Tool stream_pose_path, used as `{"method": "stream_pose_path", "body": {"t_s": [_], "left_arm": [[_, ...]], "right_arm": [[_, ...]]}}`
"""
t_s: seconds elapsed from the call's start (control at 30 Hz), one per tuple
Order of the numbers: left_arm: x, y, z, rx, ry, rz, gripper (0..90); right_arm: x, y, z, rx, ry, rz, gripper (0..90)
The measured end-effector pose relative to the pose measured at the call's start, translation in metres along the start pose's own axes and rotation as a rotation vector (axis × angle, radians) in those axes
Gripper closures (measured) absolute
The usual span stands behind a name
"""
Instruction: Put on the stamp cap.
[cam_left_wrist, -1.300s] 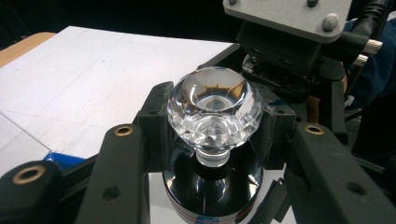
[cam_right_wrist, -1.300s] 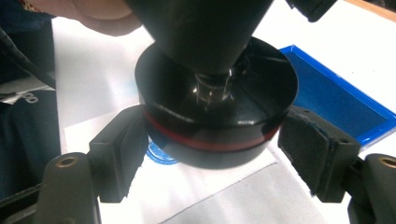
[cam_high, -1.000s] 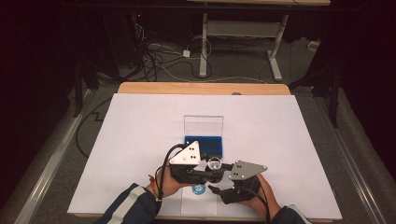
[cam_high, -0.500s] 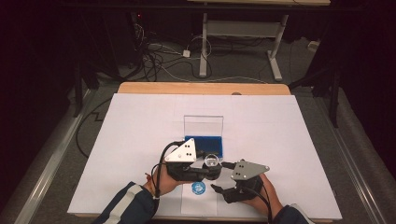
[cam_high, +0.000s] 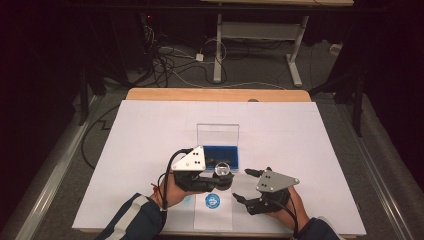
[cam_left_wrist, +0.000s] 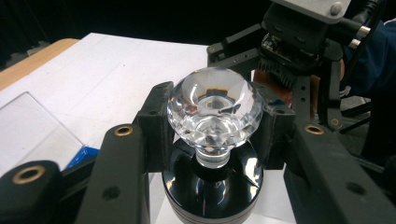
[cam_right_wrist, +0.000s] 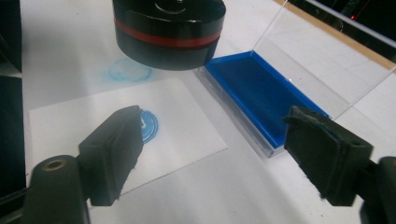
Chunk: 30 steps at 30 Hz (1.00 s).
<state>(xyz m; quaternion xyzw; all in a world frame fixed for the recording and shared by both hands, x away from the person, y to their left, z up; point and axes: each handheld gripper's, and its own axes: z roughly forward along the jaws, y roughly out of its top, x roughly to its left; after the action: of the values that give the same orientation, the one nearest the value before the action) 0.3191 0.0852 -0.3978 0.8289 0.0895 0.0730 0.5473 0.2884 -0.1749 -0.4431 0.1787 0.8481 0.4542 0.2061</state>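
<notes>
Stamp: rigid, probably weighty; slick faceted crystal knob, clamped at its sides by left gripper; right gripper gapes empty, jaws just opening.

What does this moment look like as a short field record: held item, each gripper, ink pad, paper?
held item: stamp with a clear faceted knob and a black base with a red band, lifted off the table
left gripper: shut on the stamp's knob
right gripper: open, nothing between its jaws, which have just been opening
ink pad: blue, in a clear case with the lid standing open
paper: white slip with a round blue stamp print
table cover: white sheet with a fainter blue ring print beside the slip
</notes>
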Motion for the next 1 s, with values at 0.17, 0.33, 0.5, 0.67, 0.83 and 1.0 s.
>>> {"method": "stream_pose_path", "body": {"t_s": [0.17,0.33,0.5,0.67,0.83,1.0], "left_arm": [[0.002,0.0,-0.004,0.001,0.016,0.001,53.9],[0.003,0.0,-0.005,0.004,0.022,0.002,53.9],[0.005,0.0,-0.009,0.0,0.029,0.002,53.9],[0.007,0.0,-0.014,-0.006,0.046,-0.003,53.9],[0.008,0.0,-0.02,-0.007,0.064,0.0,53.9],[0.012,-0.001,-0.024,-0.018,0.078,-0.013,53.9]], "right_arm": [[-0.001,0.0,-0.006,-0.022,-0.024,-0.011,18.5],[-0.005,-0.002,-0.016,-0.039,-0.062,-0.011,18.6],[-0.008,-0.006,-0.025,-0.054,-0.106,-0.013,19.1],[-0.01,-0.01,-0.033,-0.054,-0.134,-0.012,19.1],[-0.011,-0.014,-0.04,-0.058,-0.15,-0.019,19.1],[-0.013,-0.019,-0.046,-0.047,-0.159,-0.008,19.1]]}}
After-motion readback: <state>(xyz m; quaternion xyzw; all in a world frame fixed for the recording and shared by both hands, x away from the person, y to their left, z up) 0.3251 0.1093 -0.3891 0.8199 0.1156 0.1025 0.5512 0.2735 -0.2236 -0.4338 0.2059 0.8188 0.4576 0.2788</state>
